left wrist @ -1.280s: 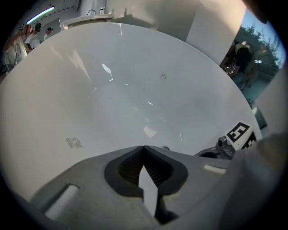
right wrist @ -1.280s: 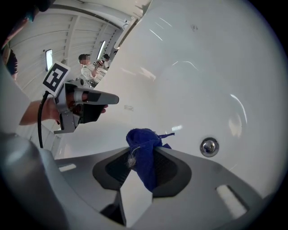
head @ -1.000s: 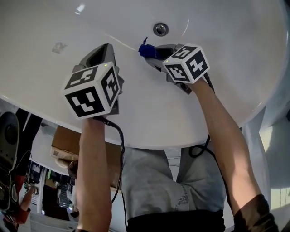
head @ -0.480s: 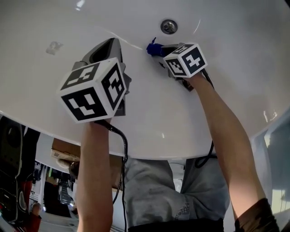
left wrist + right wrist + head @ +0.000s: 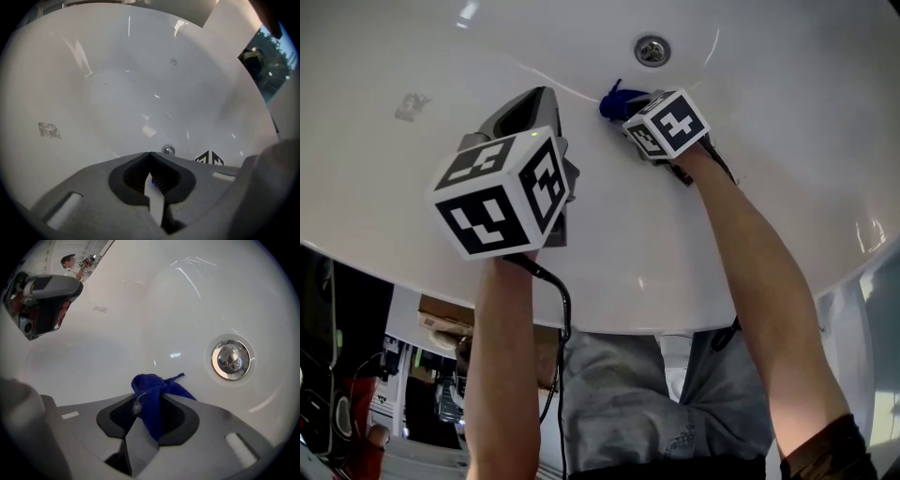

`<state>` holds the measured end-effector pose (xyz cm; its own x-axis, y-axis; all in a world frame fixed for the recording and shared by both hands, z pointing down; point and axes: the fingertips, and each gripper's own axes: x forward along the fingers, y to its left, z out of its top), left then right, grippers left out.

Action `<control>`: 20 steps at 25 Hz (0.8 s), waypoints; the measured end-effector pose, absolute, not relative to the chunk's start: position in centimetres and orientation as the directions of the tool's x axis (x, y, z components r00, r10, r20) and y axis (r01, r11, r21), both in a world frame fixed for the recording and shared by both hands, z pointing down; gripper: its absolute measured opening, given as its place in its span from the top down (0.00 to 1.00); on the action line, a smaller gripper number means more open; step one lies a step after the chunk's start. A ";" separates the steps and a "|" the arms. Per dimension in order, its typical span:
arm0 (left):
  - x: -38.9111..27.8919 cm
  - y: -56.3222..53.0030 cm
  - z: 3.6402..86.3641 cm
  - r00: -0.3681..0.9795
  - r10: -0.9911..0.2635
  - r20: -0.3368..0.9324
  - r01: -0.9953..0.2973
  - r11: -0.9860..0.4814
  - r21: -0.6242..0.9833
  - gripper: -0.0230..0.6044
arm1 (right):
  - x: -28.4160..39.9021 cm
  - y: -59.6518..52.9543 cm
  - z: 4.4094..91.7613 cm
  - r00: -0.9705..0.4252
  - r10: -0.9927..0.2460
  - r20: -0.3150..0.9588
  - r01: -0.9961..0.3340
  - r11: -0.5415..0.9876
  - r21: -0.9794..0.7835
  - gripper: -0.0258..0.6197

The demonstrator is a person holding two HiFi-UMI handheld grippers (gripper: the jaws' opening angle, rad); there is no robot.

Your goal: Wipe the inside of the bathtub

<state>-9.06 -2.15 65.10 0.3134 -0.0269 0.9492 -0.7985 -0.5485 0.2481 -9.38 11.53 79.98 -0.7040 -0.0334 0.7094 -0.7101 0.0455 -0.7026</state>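
Left tool (image 5: 534, 101): jaws pressed together, nothing between them, held over the bathtub (image 5: 403, 178) wall, position nearly unchanged. Right tool (image 5: 630, 105): pinching the blue cloth (image 5: 614, 97) just beside the drain (image 5: 652, 50), shifted slightly left since the earlier frame. In the head view, its marker cube hides most of the cloth.

Your right gripper (image 5: 636, 101) reaches into the white bathtub (image 5: 787, 122) with a blue cloth (image 5: 614, 98) bunched at its tip, the cloth lying against the tub surface near the round metal drain (image 5: 652, 50), on the side towards you. Your left gripper (image 5: 528, 99) hangs beside it on the left with its marker cube facing up, and a small grey scuff (image 5: 411, 105) marks the tub wall farther left. A black cable (image 5: 562, 309) trails from the left gripper down past your grey shorts (image 5: 619, 394).
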 end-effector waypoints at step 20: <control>-10.0 -1.0 62.9 0.271 -0.057 0.961 -0.770 -0.612 0.181 0.96 | -13.9 15.2 74.6 -0.800 0.078 0.595 -0.572 0.203 -0.795 0.77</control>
